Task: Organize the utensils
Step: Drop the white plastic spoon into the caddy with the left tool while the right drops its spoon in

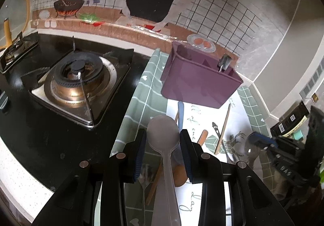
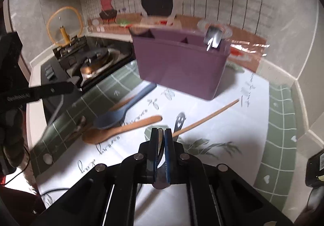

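A purple utensil holder (image 1: 199,82) (image 2: 180,63) stands at the back of a green and white mat; a metal utensil (image 2: 213,38) sticks out of its right compartment. My left gripper (image 1: 163,145) has a translucent white spoon (image 1: 164,138) between its fingers, bowl forward; the blue pads stand beside the bowl, and I cannot tell if they touch it. My right gripper (image 2: 161,136) is shut on a metal spoon (image 2: 160,162) held low over the mat. On the mat lie a blue spoon (image 2: 119,113), a wooden spoon (image 2: 119,129), a smiley-handled metal utensil (image 2: 179,122) and a wooden chopstick (image 2: 210,114).
A gas stove (image 1: 79,84) sits left of the mat. A glass lid with a yellow rim (image 2: 64,25) leans on the wall behind it. The illustrated backsplash runs along the back. A dark box (image 1: 291,122) stands at the right edge.
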Available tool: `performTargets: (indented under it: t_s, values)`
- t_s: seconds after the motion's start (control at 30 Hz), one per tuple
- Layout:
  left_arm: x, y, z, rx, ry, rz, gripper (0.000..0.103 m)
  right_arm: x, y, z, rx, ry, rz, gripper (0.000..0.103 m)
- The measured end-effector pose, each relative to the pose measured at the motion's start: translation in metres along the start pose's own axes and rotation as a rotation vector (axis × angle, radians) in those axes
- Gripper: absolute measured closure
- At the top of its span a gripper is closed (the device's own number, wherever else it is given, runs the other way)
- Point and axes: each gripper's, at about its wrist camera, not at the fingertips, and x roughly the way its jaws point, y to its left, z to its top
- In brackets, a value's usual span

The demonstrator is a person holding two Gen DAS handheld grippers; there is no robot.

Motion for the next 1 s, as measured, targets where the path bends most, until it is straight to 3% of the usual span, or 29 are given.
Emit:
performTargets:
  t_s: [0.13, 0.27, 0.43, 0.5, 0.7, 1.0]
  values:
    - [-0.009, -0.011, 0.014, 0.026, -0.066, -0.018, 0.068, -0.029, -0.006, 0.018, 0.021, -0.101, -0.015, 0.098]
    - [-0.028, -0.040, 0.055, 0.097, -0.185, -0.059, 0.068, -0.064, -0.014, 0.051, 0.039, -0.230, -0.034, 0.098]
    - [-0.056, -0.084, 0.117, 0.163, -0.457, -0.136, 0.068, -0.106, -0.025, 0.113, 0.008, -0.418, -0.115, 0.098]
    - [-0.051, -0.100, 0.140, 0.196, -0.523, -0.151, 0.068, -0.111, -0.029, 0.139, -0.010, -0.479, -0.157, 0.098]
    - [0.000, -0.110, 0.171, 0.218, -0.526, -0.158, 0.068, -0.069, -0.053, 0.183, -0.004, -0.541, -0.273, 0.098]
    - [0.094, -0.091, 0.185, 0.144, -0.458, -0.086, 0.068, -0.001, -0.092, 0.200, 0.080, -0.541, -0.274, 0.098]
